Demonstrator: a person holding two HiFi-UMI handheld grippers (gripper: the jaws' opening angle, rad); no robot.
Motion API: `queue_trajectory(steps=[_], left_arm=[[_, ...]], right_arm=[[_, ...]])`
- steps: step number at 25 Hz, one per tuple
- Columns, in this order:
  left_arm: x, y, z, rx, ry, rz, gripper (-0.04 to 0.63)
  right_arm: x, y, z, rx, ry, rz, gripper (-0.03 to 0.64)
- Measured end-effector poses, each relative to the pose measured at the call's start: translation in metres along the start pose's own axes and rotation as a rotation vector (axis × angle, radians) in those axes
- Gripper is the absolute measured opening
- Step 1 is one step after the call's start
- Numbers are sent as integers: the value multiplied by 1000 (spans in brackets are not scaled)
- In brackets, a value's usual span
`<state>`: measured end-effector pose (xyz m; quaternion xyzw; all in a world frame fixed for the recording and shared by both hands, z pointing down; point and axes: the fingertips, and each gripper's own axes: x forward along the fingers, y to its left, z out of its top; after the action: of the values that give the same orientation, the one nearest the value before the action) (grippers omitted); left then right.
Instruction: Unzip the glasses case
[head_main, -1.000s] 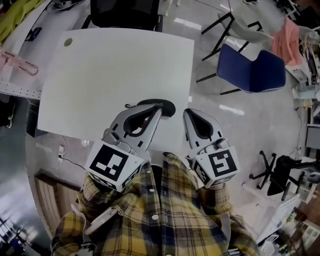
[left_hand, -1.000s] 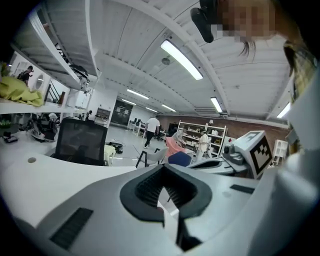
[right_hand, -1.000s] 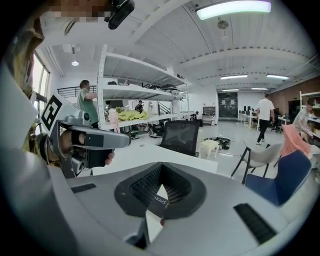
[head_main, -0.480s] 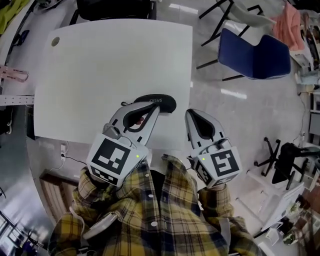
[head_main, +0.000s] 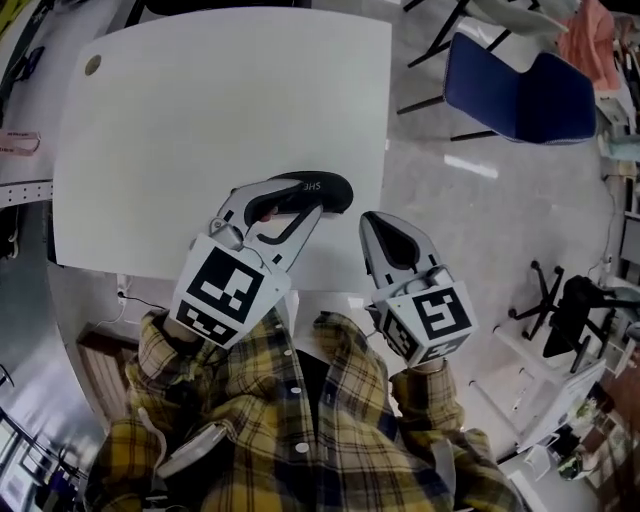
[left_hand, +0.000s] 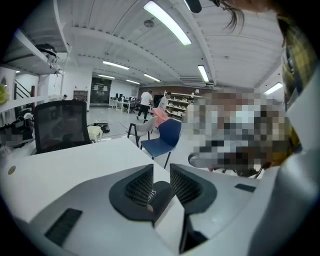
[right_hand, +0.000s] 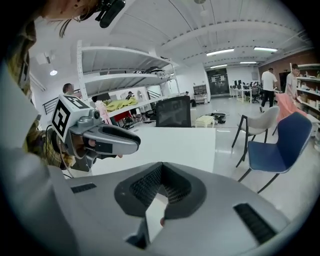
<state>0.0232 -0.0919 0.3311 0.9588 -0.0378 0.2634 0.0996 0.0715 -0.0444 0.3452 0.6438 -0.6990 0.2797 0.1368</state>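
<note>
A black glasses case (head_main: 335, 190) with pale print lies on the white table (head_main: 220, 100) near its right edge. My left gripper (head_main: 306, 203) reaches over the case's near end. Its jaws have just been opening and stand a little apart. In the left gripper view the case (left_hand: 161, 196) shows in the gap between and just beyond the left gripper (left_hand: 161, 168), and the pads do not press on it. My right gripper (head_main: 368, 222) hangs shut and empty to the right of the case, at the table's corner; its pads meet at the tips (right_hand: 160, 167).
A blue chair (head_main: 510, 85) stands on the floor right of the table. A black office chair (left_hand: 60, 125) sits at the table's far side. A round cable hole (head_main: 92, 65) marks the far left corner. The table's right edge (head_main: 384, 150) runs close to the case.
Both grippers have come down toward the table. The left gripper's fingers, closed together before, have parted around the case's near end. The right gripper stays shut.
</note>
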Motion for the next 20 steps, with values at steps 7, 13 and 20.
queue_trajectory(steps=[7, 13, 20], left_arm=[[33, 0, -32, 130, 174, -81, 178], [58, -2, -59, 229, 286, -165, 222], [81, -2, -93, 372, 430, -202, 276]], right_arm=[[6, -15, -36, 48, 55, 7, -2], [16, -29, -63, 76, 91, 15, -2], [21, -36, -83, 107, 126, 30, -2]])
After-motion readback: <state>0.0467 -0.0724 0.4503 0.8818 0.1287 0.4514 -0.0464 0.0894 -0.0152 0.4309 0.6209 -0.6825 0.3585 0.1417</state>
